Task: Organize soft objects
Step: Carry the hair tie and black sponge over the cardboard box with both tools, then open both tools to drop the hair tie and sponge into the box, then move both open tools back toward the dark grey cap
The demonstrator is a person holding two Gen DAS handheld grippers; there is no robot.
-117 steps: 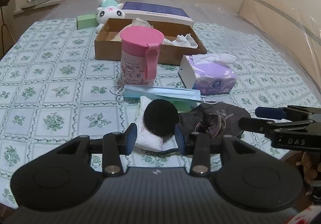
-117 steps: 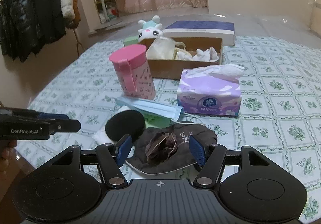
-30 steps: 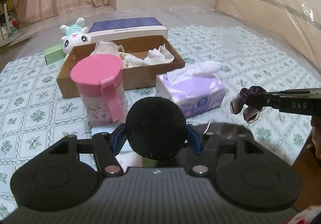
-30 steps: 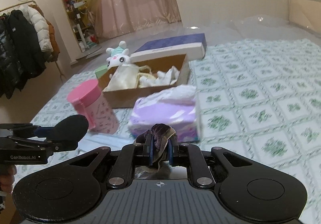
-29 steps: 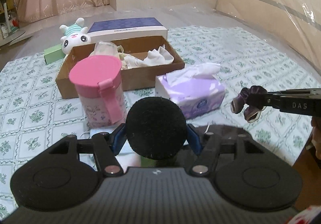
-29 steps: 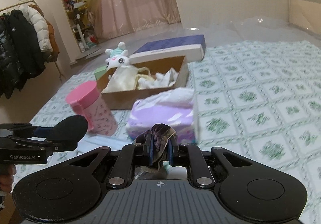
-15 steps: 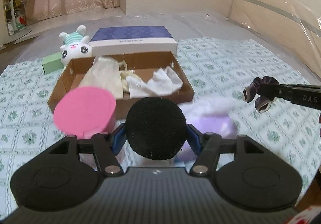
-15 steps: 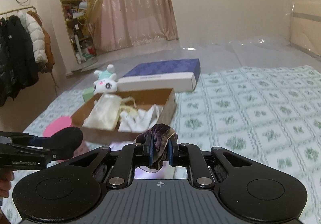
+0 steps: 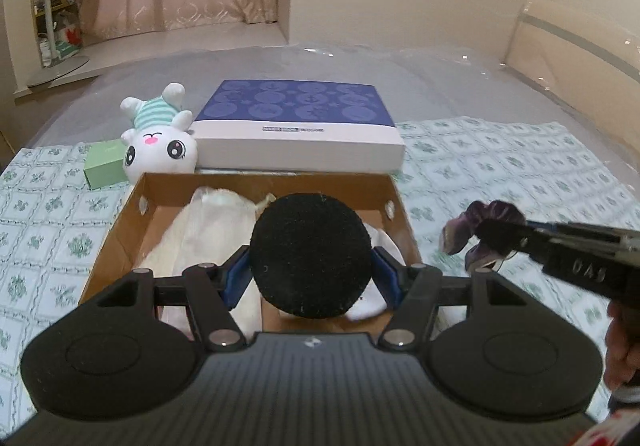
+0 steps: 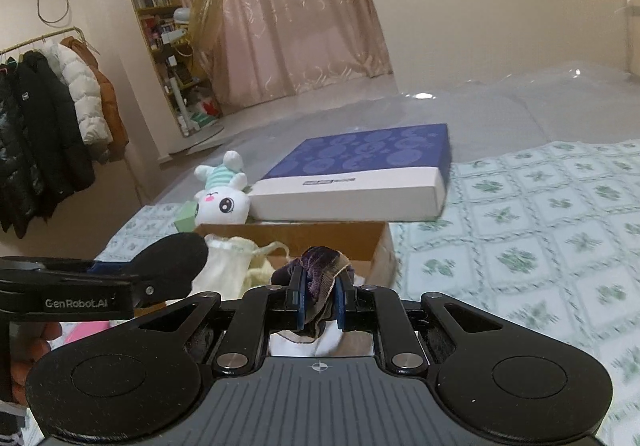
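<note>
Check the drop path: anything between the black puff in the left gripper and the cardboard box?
Nothing visible blocks it. The left gripper holds the black puff over the open cardboard box. Below lie only a cream cloth bag and white cloth. The right gripper, clamping a purple scrunchie, sits off to the side.

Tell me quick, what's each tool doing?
Left tool: closed on the black round pad.
Right tool: closed on the purple scrunchie.
</note>
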